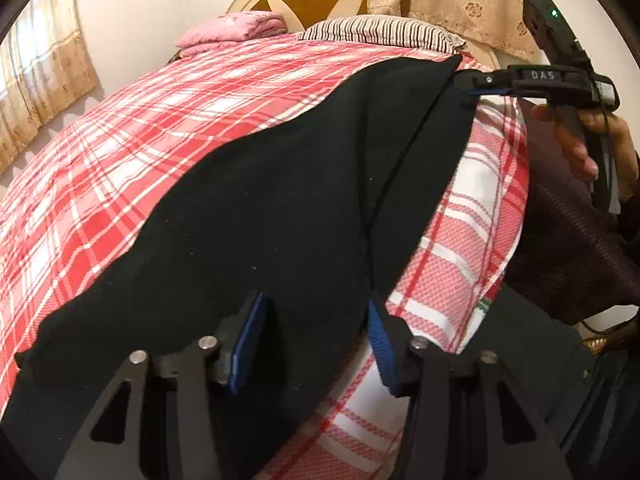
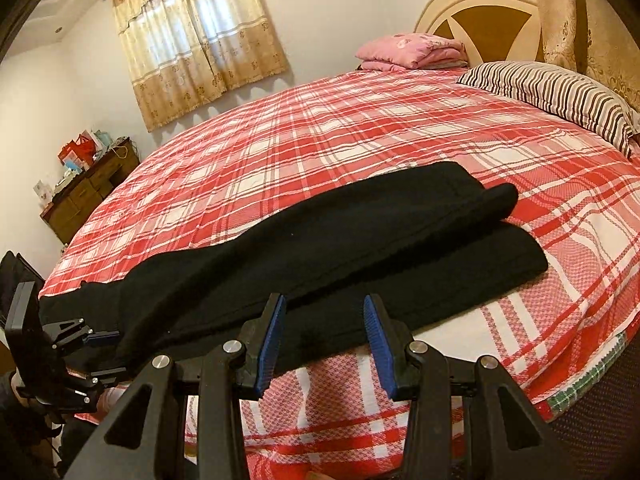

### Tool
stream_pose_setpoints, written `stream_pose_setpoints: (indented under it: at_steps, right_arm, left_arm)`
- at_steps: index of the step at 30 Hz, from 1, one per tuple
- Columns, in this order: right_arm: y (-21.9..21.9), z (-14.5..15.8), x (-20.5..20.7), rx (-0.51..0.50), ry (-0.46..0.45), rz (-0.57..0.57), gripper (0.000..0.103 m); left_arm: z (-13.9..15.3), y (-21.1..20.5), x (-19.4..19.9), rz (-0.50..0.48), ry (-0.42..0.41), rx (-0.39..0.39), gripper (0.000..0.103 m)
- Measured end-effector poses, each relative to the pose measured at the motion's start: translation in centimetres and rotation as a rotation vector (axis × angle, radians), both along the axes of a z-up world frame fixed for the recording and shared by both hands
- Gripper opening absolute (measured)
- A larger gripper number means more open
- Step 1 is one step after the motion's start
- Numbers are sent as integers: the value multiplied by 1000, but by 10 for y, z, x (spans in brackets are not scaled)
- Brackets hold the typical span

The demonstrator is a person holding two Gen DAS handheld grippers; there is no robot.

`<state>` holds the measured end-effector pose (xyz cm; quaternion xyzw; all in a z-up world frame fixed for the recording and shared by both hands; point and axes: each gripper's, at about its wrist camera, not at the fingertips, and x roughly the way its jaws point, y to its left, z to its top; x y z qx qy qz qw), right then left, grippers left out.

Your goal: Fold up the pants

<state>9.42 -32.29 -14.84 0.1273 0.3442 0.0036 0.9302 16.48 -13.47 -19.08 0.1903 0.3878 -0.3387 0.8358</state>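
Black pants [image 1: 280, 200] lie lengthwise along the near side of the red plaid bed [image 1: 120, 140], one leg folded over the other [image 2: 360, 240]. My left gripper [image 1: 316, 340] is at one end of them. Its blue pads stand apart with flat cloth between them, and the right pad is at the fold's edge. From the right wrist view the left gripper [image 2: 106, 354] sits at the pants' far left end. My right gripper [image 2: 324, 340] is at the other end, pads apart over the near edge of the cloth, which shows no bunching. It reaches the pants' far corner [image 1: 476, 86].
A striped pillow [image 2: 552, 92] and a folded pink blanket [image 2: 412, 50] lie by the headboard [image 2: 492, 20]. A wooden dresser [image 2: 88, 196] with boxes stands by the curtained window. A hand [image 1: 592, 148] holds the right gripper beyond the bed's edge.
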Motion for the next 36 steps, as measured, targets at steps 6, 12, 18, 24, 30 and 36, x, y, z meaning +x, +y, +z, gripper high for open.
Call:
stream_pose_setpoints:
  at_steps: [6, 12, 18, 24, 30, 36]
  right_arm:
    - [-23, 18, -13, 48, -90, -71, 43]
    - [-76, 23, -16, 159, -86, -224, 43]
    - [-107, 20, -5, 238, -75, -284, 43]
    - [-115, 17, 18, 256, -47, -280, 17]
    - [-113, 28, 23, 240, -71, -256, 7]
    - [-108, 51, 1, 215, -151, -210, 6]
  left_arm:
    - [7, 8, 5, 24, 9, -30, 20]
    - [5, 11, 7, 25, 16, -51, 20]
    - [7, 14, 11, 35, 11, -65, 20]
    - [7, 17, 15, 46, 17, -75, 20]
    - [14, 28, 23, 63, 30, -145, 9]
    - [29, 40, 19, 51, 23, -223, 9]
